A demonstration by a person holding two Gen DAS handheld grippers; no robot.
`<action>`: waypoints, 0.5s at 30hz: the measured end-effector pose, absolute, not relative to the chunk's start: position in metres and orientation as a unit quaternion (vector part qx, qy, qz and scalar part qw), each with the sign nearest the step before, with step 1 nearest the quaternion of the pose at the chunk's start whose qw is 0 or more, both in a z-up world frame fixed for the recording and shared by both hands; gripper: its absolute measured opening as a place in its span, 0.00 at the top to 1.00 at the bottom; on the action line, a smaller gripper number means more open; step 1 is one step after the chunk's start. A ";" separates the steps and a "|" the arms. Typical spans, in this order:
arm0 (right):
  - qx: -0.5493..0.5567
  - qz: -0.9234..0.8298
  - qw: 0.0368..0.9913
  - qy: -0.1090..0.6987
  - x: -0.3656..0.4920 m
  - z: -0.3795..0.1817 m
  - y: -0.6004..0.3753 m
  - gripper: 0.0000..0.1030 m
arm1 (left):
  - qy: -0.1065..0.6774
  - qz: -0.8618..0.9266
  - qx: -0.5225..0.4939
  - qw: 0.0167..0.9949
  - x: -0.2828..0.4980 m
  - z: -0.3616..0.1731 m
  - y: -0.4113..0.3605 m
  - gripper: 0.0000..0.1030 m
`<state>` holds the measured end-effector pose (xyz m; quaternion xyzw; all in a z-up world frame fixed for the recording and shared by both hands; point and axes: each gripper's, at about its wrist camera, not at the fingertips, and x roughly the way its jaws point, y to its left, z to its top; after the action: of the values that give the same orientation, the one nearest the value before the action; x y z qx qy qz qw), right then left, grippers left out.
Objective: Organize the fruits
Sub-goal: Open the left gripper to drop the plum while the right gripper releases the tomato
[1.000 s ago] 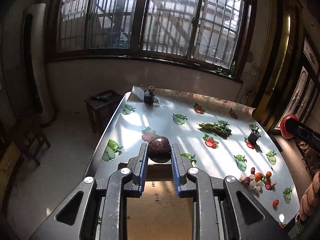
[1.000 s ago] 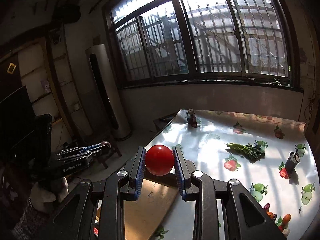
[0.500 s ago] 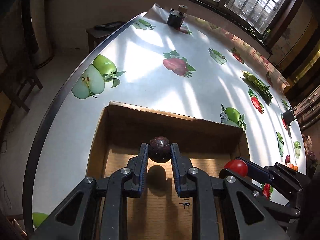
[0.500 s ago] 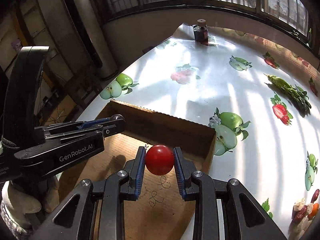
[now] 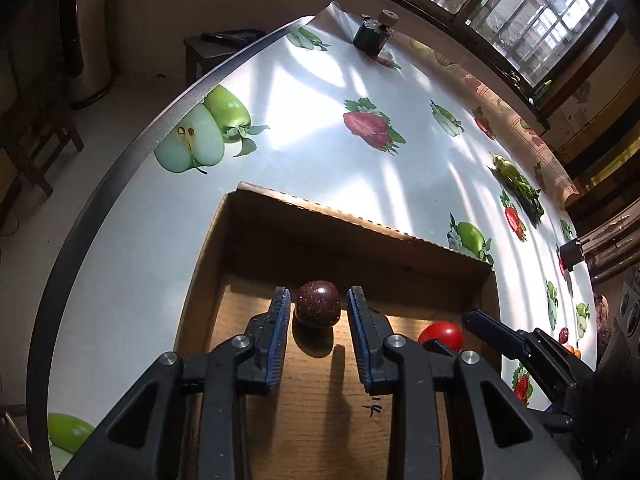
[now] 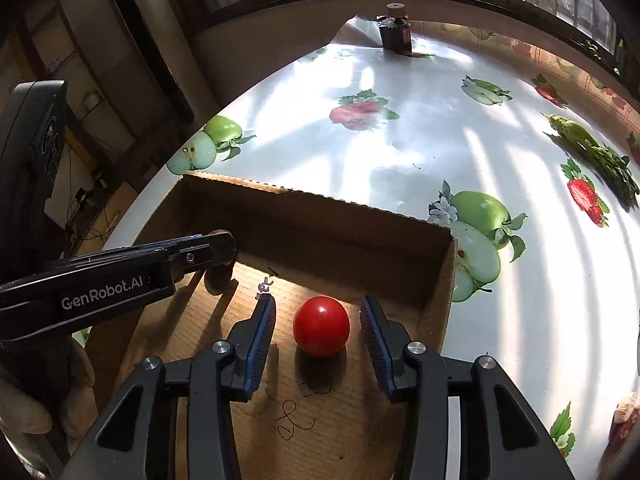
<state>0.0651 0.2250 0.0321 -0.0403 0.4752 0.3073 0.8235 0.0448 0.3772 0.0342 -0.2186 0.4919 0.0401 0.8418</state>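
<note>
A dark purple round fruit (image 5: 317, 308) rests on the floor of an open cardboard box (image 5: 356, 232), between the spread jaws of my left gripper (image 5: 319, 308), which is open and not touching it. A red round fruit (image 6: 321, 325) lies on the box floor (image 6: 224, 332) between the wide-open jaws of my right gripper (image 6: 318, 320). The red fruit also shows in the left wrist view (image 5: 441, 336), beside the right gripper's fingers (image 5: 496, 332). In the right wrist view the left gripper (image 6: 208, 248) reaches in from the left and hides most of the purple fruit.
The box sits on a table with a fruit-print cloth (image 5: 320, 92). A small dark jar (image 6: 395, 32) stands at the far end. A bunch of green vegetables (image 6: 592, 152) lies to the right. Small fruits (image 5: 570, 340) lie at the right table edge.
Both grippers have lowered into the box and opened. The purple fruit and the red fruit, held before, now rest on the box floor between the jaws.
</note>
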 end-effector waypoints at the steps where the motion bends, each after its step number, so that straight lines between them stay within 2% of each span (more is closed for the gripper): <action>1: -0.034 0.309 0.826 0.470 0.064 0.038 0.222 0.39 | 0.486 0.041 -0.219 0.845 0.041 0.040 0.377 0.72; 8: 0.014 0.316 0.839 0.443 0.048 0.081 0.172 0.39 | 0.435 0.054 -0.216 0.872 -0.003 0.091 0.362 0.58; 13: 0.030 0.288 0.854 0.433 0.030 0.101 0.103 0.37 | 0.391 0.015 -0.208 0.897 -0.043 0.130 0.316 0.42; 15: 0.026 0.261 0.863 0.431 0.024 0.107 0.069 0.35 | 0.378 -0.008 -0.195 0.905 -0.054 0.142 0.290 0.42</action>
<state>0.0244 0.0693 0.1075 0.0264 0.4309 0.2607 0.8635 -0.0541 0.2899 0.1418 -0.1953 0.3779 -0.0080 0.9050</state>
